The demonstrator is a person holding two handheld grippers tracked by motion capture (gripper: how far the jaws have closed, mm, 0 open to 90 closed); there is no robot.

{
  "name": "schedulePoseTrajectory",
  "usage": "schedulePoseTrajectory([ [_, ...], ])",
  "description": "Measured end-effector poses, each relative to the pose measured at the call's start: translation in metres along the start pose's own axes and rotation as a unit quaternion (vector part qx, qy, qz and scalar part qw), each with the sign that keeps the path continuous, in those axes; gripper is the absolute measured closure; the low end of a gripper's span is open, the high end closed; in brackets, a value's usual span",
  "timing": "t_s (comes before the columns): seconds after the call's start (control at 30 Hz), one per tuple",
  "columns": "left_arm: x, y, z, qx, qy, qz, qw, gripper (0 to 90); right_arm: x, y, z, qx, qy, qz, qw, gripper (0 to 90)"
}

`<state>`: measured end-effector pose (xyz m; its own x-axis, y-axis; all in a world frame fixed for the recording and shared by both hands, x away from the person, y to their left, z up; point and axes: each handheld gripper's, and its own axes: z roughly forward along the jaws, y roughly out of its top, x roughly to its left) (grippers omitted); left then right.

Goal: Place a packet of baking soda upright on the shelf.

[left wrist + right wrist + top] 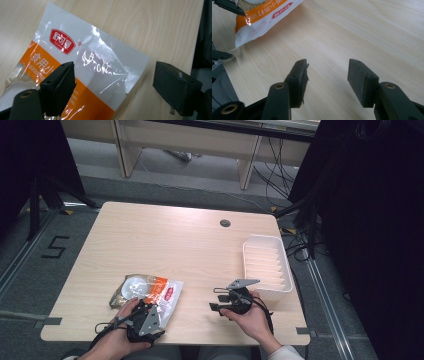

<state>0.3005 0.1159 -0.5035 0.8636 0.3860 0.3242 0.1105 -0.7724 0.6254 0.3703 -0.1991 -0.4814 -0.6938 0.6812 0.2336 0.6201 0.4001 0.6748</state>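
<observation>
One pouch (85, 75) corner between wide left claw (113, 85) jaws

On the table (165, 235), a pouch (148, 291) lies near the front edge at left — the left gripper (150, 312) at its near corner. A tray (265, 262) sits far right, the right gripper (220, 299) just before it.

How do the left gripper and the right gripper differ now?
The left gripper has its jaws astride a corner of the orange and white bag; the right gripper has bare table between its jaws. The left's jaws stand wider than the right's. Both are open.
</observation>
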Motion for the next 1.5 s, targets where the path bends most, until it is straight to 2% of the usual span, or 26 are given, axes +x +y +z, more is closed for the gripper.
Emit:
schedulePoseTrajectory([
  [0.17, 0.0000, 0.0030, 0.0022, 0.006, 0.001, 0.012, 0.9999, 17.6, -0.0001, -0.0002, 0.0001, 0.003, 0.000, 0.000, 1.0000, 50.2],
  [0.2, -0.0006, 0.0044, 0.0046, 0.008, 0.000, 0.022, 0.9997, 17.6, 0.0000, -0.0002, 0.0002, 0.002, 0.001, -0.001, 1.0000, 50.2],
  [0.33, -0.0009, 0.0060, 0.0083, 0.007, 0.001, 0.018, 0.9998, 18.4, 0.0007, 0.0000, -0.0001, 0.000, 0.001, -0.001, 1.0000, 50.1],
  [0.37, -0.0004, 0.0066, 0.0083, 0.008, 0.007, 0.022, 0.9997, 18.4, 0.0007, 0.0000, -0.0001, 0.000, 0.001, -0.001, 1.0000, 50.1],
  [0.4, 0.0002, 0.0065, 0.0096, 0.006, 0.008, 0.014, 0.9999, 19.1, 0.0004, -0.0001, -0.0004, 0.001, 0.002, -0.001, 1.0000, 50.0],
  [0.57, 0.0033, 0.0053, 0.0091, 0.011, 0.017, -0.003, 0.9998, 21.7, 0.0006, -0.0002, 0.0002, 0.001, 0.000, -0.002, 1.0000, 49.8],
  [0.6, 0.0042, 0.0054, 0.0085, 0.013, 0.016, -0.002, 0.9998, 21.7, 0.0006, -0.0002, 0.0002, 0.001, 0.000, -0.002, 1.0000, 49.8],
  [0.63, 0.0037, 0.0054, 0.0088, 0.011, 0.021, -0.002, 0.9997, 23.9, 0.0008, 0.0007, -0.0018, 0.014, -0.002, -0.005, 0.9999, 49.7],
  [0.77, 0.0019, 0.0050, 0.0097, 0.011, 0.014, -0.010, 0.9998, 29.2, 0.0013, 0.0002, -0.0010, 0.015, -0.001, -0.008, 0.9999, 49.7],
  [0.8, 0.0020, 0.0053, 0.0093, 0.011, 0.016, -0.007, 0.9998, 29.2, 0.0013, 0.0002, -0.0010, 0.015, -0.001, -0.008, 0.9999, 49.7],
  [0.83, 0.0014, 0.0053, 0.0087, 0.013, 0.015, -0.007, 0.9998, 32.0, 0.0016, -0.0010, 0.0018, 0.004, -0.001, -0.008, 1.0000, 49.7],
  [0.93, 0.0015, 0.0047, 0.0086, 0.014, 0.007, -0.021, 0.9997, 37.5, 0.0016, -0.0008, 0.0009, 0.009, 0.000, -0.009, 0.9999, 49.7],
  [1.03, 0.0024, 0.0046, 0.0073, 0.023, -0.006, -0.019, 0.9995, 43.2, 0.0012, -0.0004, -0.0001, 0.015, 0.000, -0.010, 0.9998, 49.8],
  [1.07, 0.0019, 0.0046, 0.0073, 0.022, -0.007, -0.023, 0.9995, 46.2, 0.0010, -0.0002, -0.0006, 0.018, -0.001, -0.011, 0.9998, 49.8],
  [1.1, 0.0018, 0.0043, 0.0078, 0.020, -0.010, -0.029, 0.9993, 51.9, 0.0012, -0.0013, 0.0020, 0.003, 0.001, -0.008, 1.0000, 49.8],
  [1.13, 0.0010, 0.0042, 0.0073, 0.020, -0.010, -0.043, 0.9988, 53.5, 0.0019, -0.0011, 0.0013, 0.009, 0.001, -0.006, 0.9999, 49.8],
  [1.2, 0.0011, 0.0039, 0.0073, 0.021, -0.014, -0.050, 0.9984, 56.9, 0.0016, -0.0010, 0.0015, 0.010, 0.001, -0.010, 0.9999, 49.9],
  [1.23, 0.0008, 0.0039, 0.0071, 0.021, -0.017, -0.056, 0.9981, 59.2, 0.0016, -0.0002, -0.0005, 0.024, 0.001, -0.011, 0.9997, 49.9],
  [1.33, 0.0007, 0.0038, 0.0072, 0.021, -0.023, -0.066, 0.9973, 64.2, 0.0019, -0.0005, 0.0000, 0.024, 0.001, -0.011, 0.9997, 49.9],
  [1.37, 0.0007, 0.0036, 0.0071, 0.022, -0.025, -0.068, 0.9971, 67.5, 0.0020, -0.0005, 0.0002, 0.024, 0.002, -0.011, 0.9996, 50.0],
  [1.4, 0.0008, 0.0034, 0.0070, 0.022, -0.029, -0.073, 0.9967, 75.1, 0.0020, -0.0004, 0.0004, 0.024, 0.004, -0.011, 0.9997, 50.0],
  [1.5, 0.0006, 0.0030, 0.0068, 0.024, -0.034, -0.080, 0.9959, 79.8, 0.0020, -0.0003, 0.0002, 0.023, 0.004, -0.012, 0.9997, 50.0],
])
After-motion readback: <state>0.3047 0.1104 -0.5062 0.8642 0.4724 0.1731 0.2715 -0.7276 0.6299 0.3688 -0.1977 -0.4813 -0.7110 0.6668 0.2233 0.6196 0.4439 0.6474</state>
